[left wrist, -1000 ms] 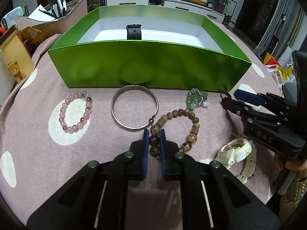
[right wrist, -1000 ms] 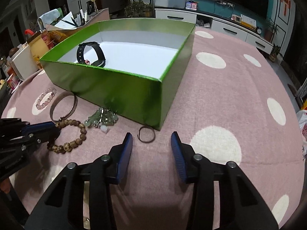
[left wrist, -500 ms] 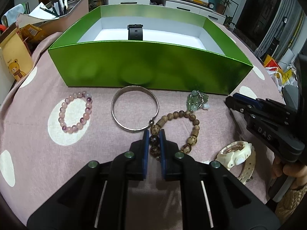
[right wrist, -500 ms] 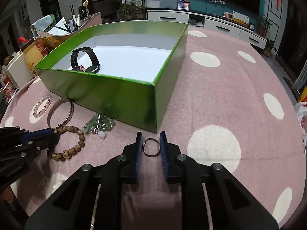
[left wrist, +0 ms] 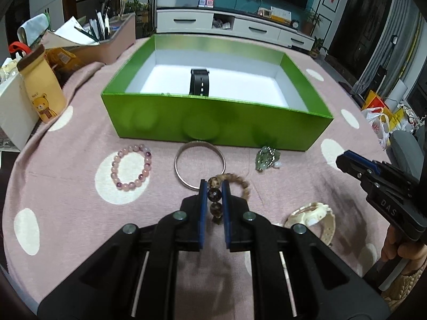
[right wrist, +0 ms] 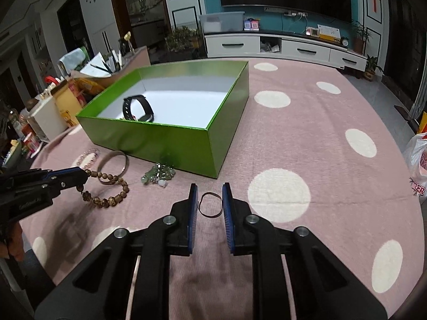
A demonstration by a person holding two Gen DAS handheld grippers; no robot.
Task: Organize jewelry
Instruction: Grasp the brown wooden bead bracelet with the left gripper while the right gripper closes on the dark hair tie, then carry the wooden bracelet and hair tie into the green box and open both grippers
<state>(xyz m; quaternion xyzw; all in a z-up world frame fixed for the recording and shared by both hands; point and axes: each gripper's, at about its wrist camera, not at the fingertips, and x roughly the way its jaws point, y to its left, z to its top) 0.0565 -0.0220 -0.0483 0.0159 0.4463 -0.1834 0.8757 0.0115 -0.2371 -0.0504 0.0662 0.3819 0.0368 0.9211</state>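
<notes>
My left gripper [left wrist: 213,186] is shut on a brown wooden bead bracelet [left wrist: 215,195], which hangs from its pads just above the pink dotted cloth. In the right wrist view the left gripper [right wrist: 80,178] enters from the left with the wooden bracelet [right wrist: 106,200] dangling. My right gripper [right wrist: 209,189] is shut on a thin dark ring [right wrist: 210,204], pinched across between its blue pads. The green box [left wrist: 213,122] stands behind, with a black watch [left wrist: 199,81] upright inside on its white floor. The right gripper [left wrist: 344,160] shows at the right edge, held by a hand.
On the cloth before the box lie a pink bead bracelet [left wrist: 132,168], a silver bangle [left wrist: 198,165], a green jade bead piece [left wrist: 267,158] and a cream watch [left wrist: 312,218]. Cartons, a bear-print pouch [left wrist: 42,90] and papers crowd the table's left edge.
The right jaws closed onto the thin ring and rose with it. The left gripper lifted the wooden bracelet off the cloth, away from the bangle.
</notes>
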